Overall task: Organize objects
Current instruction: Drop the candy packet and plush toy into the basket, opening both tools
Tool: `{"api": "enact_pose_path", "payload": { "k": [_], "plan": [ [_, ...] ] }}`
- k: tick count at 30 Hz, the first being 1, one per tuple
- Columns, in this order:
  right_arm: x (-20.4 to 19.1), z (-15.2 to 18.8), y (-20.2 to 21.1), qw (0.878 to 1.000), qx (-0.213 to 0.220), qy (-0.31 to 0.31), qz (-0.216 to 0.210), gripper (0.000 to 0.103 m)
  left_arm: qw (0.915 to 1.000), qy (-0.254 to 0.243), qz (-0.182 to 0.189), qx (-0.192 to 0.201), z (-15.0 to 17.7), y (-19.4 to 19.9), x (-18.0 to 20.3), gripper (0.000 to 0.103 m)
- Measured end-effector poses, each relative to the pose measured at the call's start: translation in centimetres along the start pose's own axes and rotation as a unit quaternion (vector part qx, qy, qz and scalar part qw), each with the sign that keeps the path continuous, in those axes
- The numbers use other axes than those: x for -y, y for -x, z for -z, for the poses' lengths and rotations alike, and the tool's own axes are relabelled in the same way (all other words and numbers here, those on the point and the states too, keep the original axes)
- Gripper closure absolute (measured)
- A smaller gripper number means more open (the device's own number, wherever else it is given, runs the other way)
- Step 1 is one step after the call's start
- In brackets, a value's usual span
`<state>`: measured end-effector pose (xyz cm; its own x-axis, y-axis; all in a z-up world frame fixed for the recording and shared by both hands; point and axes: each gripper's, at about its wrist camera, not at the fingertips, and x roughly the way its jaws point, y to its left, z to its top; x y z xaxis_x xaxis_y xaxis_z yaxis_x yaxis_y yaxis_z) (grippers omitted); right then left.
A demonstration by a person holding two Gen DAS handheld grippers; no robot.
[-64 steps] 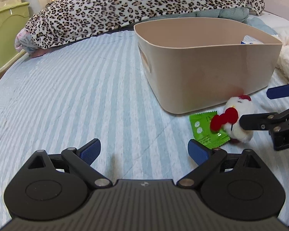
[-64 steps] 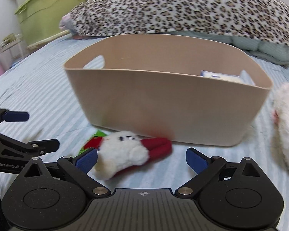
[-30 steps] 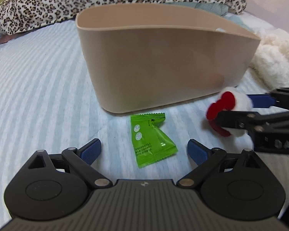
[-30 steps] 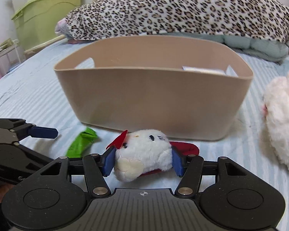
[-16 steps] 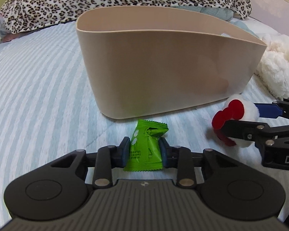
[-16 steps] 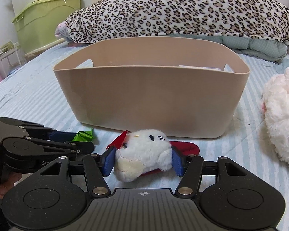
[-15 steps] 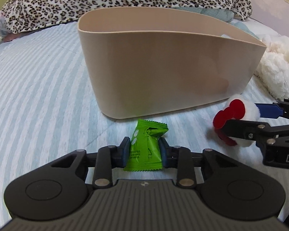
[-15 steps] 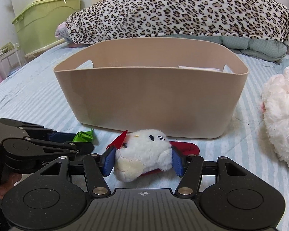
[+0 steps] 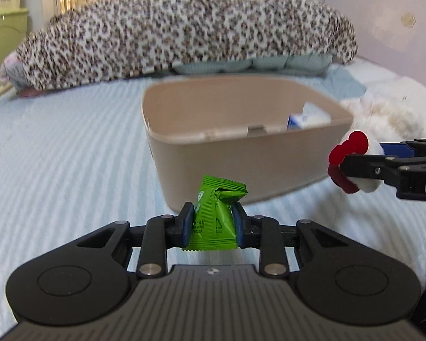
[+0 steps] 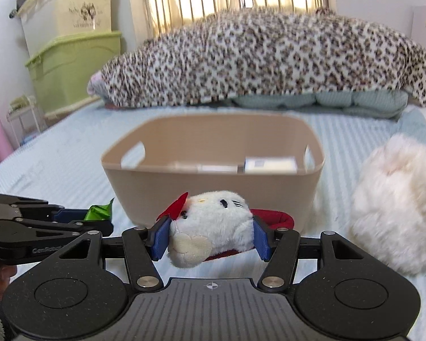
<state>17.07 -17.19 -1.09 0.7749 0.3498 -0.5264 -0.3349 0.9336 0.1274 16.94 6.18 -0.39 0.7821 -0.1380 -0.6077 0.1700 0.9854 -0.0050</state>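
Note:
My left gripper (image 9: 212,221) is shut on a green snack packet (image 9: 215,216) and holds it above the striped bed, just in front of the beige bin (image 9: 213,156). My right gripper (image 10: 211,238) is shut on a small white plush cat with a red bow (image 10: 210,227), also lifted, in front of the bin (image 10: 213,187). The plush and right gripper show at the right of the left wrist view (image 9: 352,164). The left gripper with the packet shows at the left of the right wrist view (image 10: 71,218). A white and blue box (image 9: 306,119) lies inside the bin.
A fluffy white plush (image 10: 397,210) lies on the bed right of the bin. A leopard-print duvet (image 10: 255,59) is heaped behind it. Green and cream storage boxes (image 10: 71,65) stand at the far left beside the bed.
Both grippers have risen from the bed with their objects held. The bin's inside now shows from above. About a second ago the left gripper was open around the packet, then closed on it.

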Motion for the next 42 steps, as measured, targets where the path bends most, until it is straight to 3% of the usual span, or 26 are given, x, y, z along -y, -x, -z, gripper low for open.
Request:
{"api": "enact_pose_path", "payload": {
  "k": [6,14,21,30,34,35,38,39,42],
  "plan": [
    [0.1,-3.2,1.6,0.999,0.051,0.007,0.001,0.047,0.9988,-0.007,-0.009,0.048,-3.2,1.9,0.0,0.072],
    [-0.1,-7.0,0.7,0.995,0.095,0.023,0.012,0.047,0.9963,-0.028,-0.034,0.074,-8.1,-0.5,0.8,0.072],
    [0.3,-8.9,-2.9,0.996,0.079,0.024,0.018,0.047,0.9988,-0.002,-0.045,0.020,-10.0,-5.5,-0.2,0.072],
    [0.1,-8.2,-8.5,0.998,0.014,0.057,0.039,0.046,0.9949,-0.005,-0.060,-0.080,-8.7,-10.1,-0.3,0.071],
    [1.0,-8.0,-10.0,0.999,-0.020,0.035,0.033,0.042,0.9934,-0.011,-0.067,-0.093,-8.2,-10.4,-0.1,0.069],
    [1.2,-7.9,-10.1,0.999,-0.022,0.031,0.032,0.041,0.9932,-0.015,-0.070,-0.092,-8.3,-10.3,0.0,0.064],
    [1.8,-7.8,-9.9,0.999,-0.020,0.024,0.030,0.034,0.9938,-0.017,-0.077,-0.077,-8.7,-9.4,0.1,0.022],
    [1.9,-7.8,-9.7,0.999,-0.018,0.022,0.031,0.034,0.9945,-0.016,-0.078,-0.069,-8.8,-8.9,0.1,0.015],
    [2.0,-7.6,-8.8,0.999,-0.013,0.016,0.036,0.024,0.9950,-0.015,-0.076,-0.063,-9.1,-8.0,0.3,0.012]
  ]
}}
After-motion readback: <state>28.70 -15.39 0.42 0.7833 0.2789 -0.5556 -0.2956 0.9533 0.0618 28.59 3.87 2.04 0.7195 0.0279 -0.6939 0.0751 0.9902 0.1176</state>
